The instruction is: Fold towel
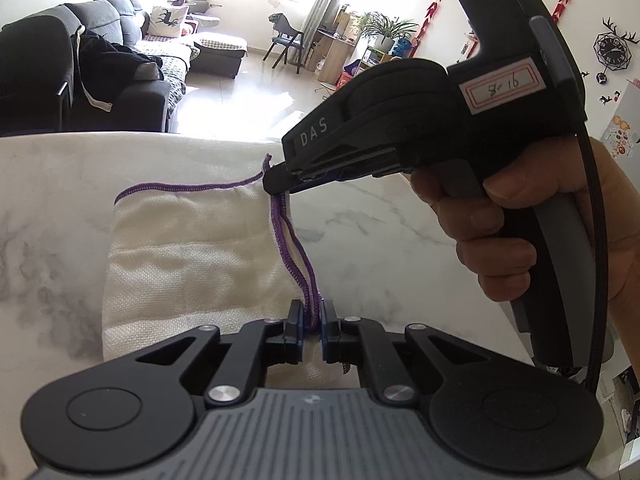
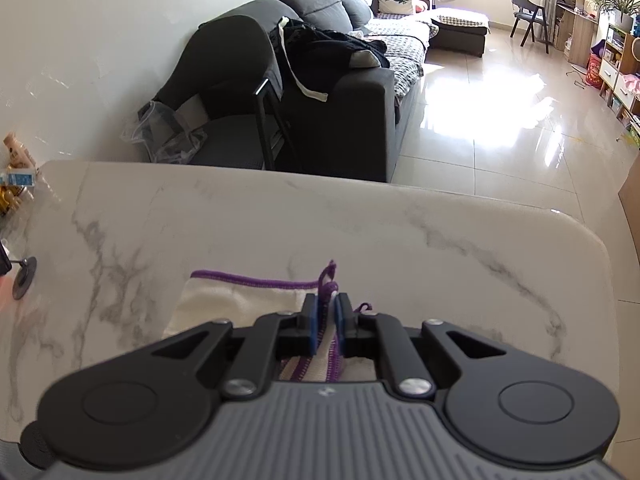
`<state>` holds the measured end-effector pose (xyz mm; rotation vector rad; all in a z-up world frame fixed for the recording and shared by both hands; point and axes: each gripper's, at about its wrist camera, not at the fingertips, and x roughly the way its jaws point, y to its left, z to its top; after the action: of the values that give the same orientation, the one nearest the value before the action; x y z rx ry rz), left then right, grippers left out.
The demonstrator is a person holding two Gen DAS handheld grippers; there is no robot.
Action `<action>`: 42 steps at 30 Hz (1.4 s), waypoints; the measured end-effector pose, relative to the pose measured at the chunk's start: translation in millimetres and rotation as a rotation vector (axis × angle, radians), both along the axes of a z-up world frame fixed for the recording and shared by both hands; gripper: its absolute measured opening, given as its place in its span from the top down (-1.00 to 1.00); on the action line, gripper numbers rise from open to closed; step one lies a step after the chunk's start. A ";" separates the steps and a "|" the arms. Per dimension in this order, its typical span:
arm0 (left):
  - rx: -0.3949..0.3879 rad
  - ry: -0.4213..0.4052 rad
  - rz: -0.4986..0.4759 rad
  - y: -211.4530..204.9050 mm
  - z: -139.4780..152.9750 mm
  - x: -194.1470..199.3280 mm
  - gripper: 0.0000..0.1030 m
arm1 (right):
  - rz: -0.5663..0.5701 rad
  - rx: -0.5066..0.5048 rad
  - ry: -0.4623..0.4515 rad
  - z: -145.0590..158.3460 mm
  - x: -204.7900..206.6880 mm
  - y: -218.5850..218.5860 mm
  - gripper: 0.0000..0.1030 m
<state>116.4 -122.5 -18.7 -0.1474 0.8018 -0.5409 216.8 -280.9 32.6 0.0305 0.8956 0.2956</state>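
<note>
A white towel (image 1: 188,248) with a purple stitched edge lies folded on the marble table (image 1: 400,220). My left gripper (image 1: 312,312) is shut on the towel's near right purple edge. My right gripper (image 1: 276,184), held in a hand, is shut on the far right corner of the towel, a little above the table. In the right wrist view the right gripper (image 2: 326,304) pinches the purple edge, and the towel (image 2: 240,300) spreads to the left below it.
The marble table (image 2: 360,232) ends in a rounded far edge. A small round black base (image 2: 24,276) and bottles (image 2: 16,168) stand at its left. A dark sofa (image 2: 320,60) and glossy tiled floor lie beyond.
</note>
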 end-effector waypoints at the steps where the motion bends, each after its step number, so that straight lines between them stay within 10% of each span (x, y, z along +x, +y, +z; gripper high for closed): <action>1: 0.002 0.003 0.000 -1.1 -1.0 1.1 0.84 | -0.001 0.000 0.000 -1.5 0.3 -1.0 0.80; 4: 0.025 0.019 -0.021 -4.6 -5.6 2.9 0.71 | -0.015 -0.007 0.013 -9.3 1.8 -4.7 0.70; 9: 0.054 -0.011 -0.011 1.7 6.3 -6.6 -0.65 | -0.057 0.000 0.017 -14.5 -1.4 -17.0 -0.17; 17: 0.116 -0.067 0.051 38.0 26.6 11.4 -0.67 | -0.065 0.005 0.001 2.9 -22.3 -22.2 -0.32; 26: 0.114 0.085 0.206 76.9 14.3 55.6 -0.66 | -0.080 0.027 0.120 -0.8 -41.1 -22.7 -0.27; 38: 0.343 -0.202 -0.096 56.4 10.4 -16.1 -0.41 | -0.068 0.079 0.299 -17.0 -66.8 -17.9 0.11; 42: 0.438 -0.248 -0.159 42.0 -0.3 -28.3 -0.04 | -0.074 0.087 0.313 -19.9 -68.9 -14.3 0.68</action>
<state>88.1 -80.5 -19.1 0.3832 0.6747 -0.5095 147.9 -295.2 12.7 0.1945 1.1889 0.2645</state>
